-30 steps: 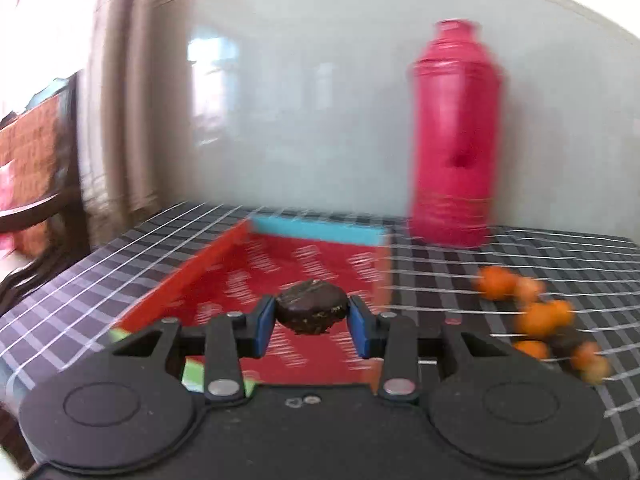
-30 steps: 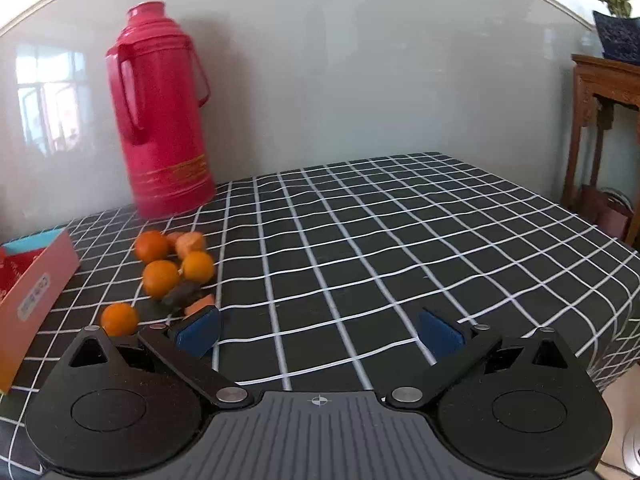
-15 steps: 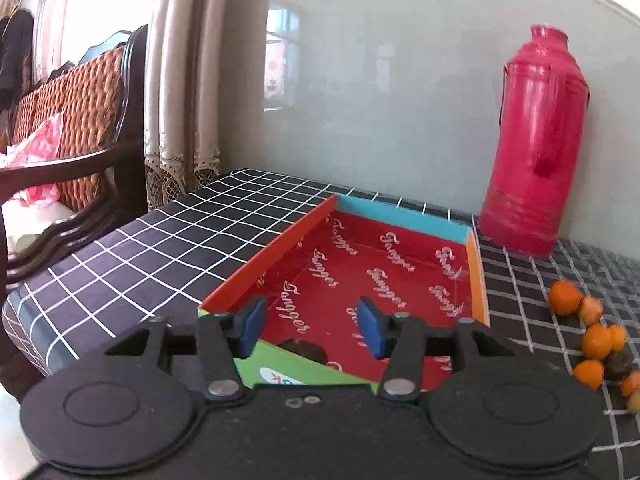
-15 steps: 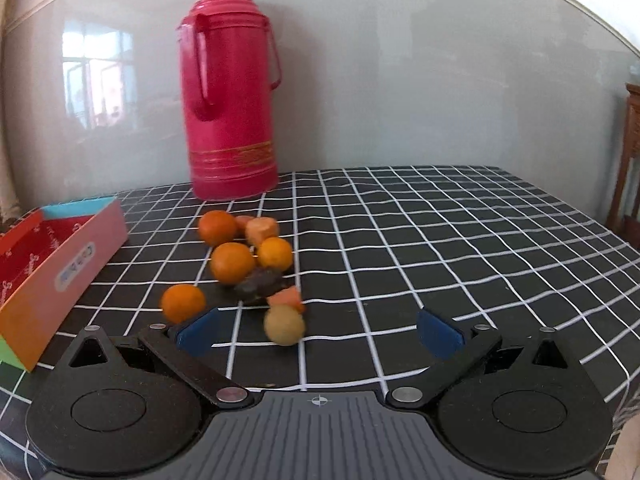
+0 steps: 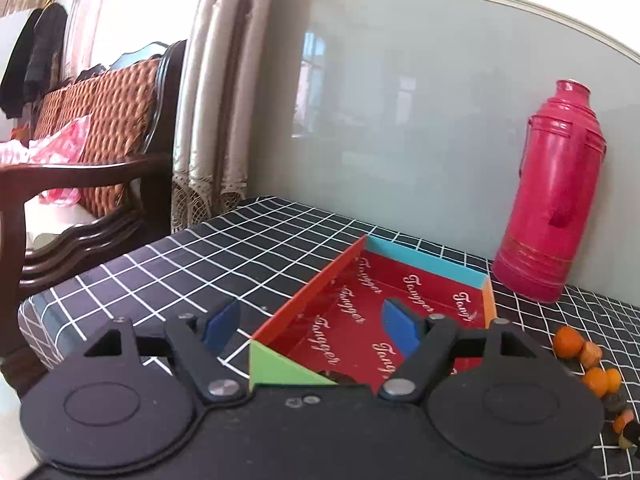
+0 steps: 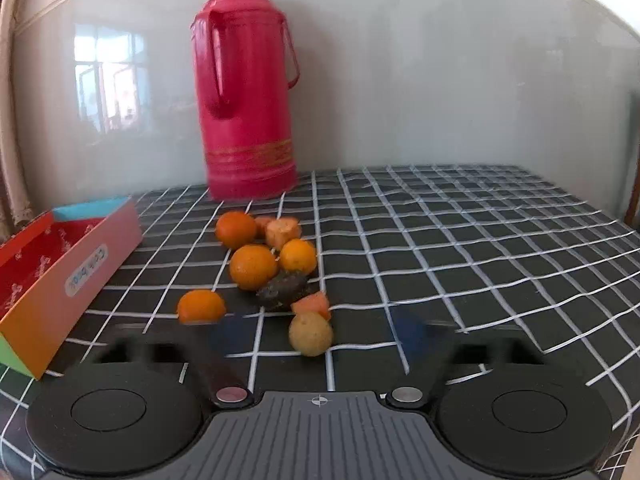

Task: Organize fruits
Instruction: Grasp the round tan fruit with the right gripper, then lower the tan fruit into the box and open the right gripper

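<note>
Now | left gripper (image 5: 310, 326) jaws just opening, empty, over box (image 5: 424, 268) | right gripper (image 6: 320, 338) jaws closing, blurred, apart around yellow fruit (image 6: 311, 334)

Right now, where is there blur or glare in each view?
Right wrist view: the right tool, its jaws just closing, is smeared by motion; fruits sharp, thermos slightly soft; window reflection on the wall panel. Left wrist view: sharp left tool; overexposed window at upper left; fisheye bends the panel edge.

Left tool (image 5: 310, 326) jaws just opening, empty, right tool (image 6: 320, 338) jaws closing, blurred
</note>
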Demonstrator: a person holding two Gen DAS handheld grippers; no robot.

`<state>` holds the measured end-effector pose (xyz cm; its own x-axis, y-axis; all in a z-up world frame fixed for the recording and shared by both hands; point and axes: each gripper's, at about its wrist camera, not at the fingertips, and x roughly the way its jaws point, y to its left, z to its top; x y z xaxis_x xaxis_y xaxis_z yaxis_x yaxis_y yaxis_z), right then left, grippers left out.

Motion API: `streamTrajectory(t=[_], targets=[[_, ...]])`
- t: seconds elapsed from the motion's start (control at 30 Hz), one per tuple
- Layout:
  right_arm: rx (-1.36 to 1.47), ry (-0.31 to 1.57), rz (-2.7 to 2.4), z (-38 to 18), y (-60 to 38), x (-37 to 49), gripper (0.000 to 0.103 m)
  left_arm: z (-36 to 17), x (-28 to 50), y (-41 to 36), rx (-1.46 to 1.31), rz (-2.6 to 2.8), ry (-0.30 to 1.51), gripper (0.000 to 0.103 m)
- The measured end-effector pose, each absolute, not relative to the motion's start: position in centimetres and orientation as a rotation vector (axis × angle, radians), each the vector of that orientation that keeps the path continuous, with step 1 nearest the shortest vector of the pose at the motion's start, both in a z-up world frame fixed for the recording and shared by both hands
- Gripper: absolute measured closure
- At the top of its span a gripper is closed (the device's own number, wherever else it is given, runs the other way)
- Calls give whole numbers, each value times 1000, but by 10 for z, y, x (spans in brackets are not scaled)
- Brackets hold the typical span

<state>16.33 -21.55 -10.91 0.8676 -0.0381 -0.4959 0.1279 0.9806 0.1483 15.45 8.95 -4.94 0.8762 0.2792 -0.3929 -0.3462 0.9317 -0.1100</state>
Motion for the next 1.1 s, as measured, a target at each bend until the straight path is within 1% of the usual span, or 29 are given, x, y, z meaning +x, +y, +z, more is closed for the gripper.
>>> streamTrajectory(t=[0.17, 0.27, 0.43, 0.6, 0.83, 1.1], targets=[[184, 532, -86, -114, -214, 168, 52, -49, 152, 97, -192, 338, 387, 31], [180, 546, -69, -116, -211, 171, 77, -50, 151, 100, -193, 345, 386, 30], [202, 535, -62, -116, -210, 169, 78, -51, 150, 110, -223, 362, 392, 28], [217, 462, 50, -101, -193, 163, 78, -52, 147, 126, -270, 397, 398, 26], [191, 349, 321, -75, -134, 158, 77, -59, 140, 150, -316, 438, 432, 26], [105, 311, 518, -67, -71, 158, 77, -62, 130, 172, -308, 500, 439, 26]])
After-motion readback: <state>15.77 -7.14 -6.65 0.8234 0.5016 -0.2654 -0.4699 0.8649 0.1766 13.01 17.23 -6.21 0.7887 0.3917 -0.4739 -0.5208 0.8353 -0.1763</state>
